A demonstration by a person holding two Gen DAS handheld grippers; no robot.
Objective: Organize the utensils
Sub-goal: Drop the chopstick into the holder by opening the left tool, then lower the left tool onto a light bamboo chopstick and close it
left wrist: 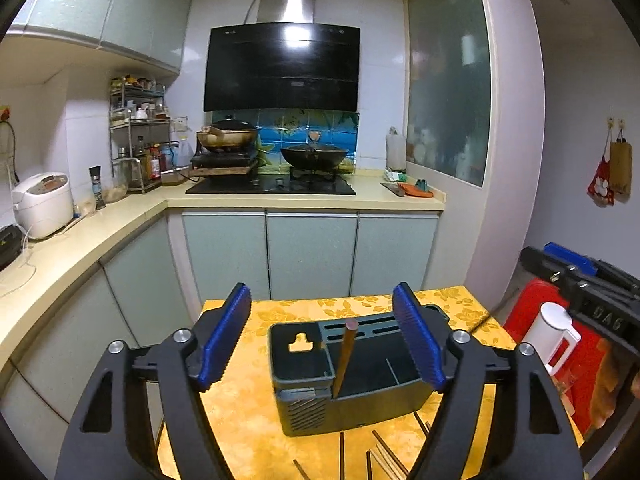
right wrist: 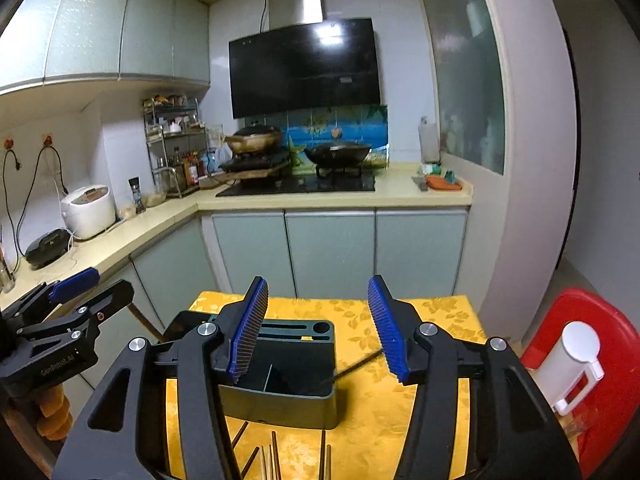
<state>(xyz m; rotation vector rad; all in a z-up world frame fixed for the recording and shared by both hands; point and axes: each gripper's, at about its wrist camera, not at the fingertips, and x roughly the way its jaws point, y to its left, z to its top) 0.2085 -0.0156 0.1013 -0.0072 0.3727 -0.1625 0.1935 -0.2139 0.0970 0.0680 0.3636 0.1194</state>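
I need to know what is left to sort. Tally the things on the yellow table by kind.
Utensil holder: 1
Chopsticks at the holder: 2 (one upright, one leaning over its rim)
Loose chopsticks in view: at least 6, ends cut off
Total: at least 9

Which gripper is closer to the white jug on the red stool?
Right. The right gripper hangs over the yellow table just beside the white jug; the left gripper is farther away, over the utensil box.
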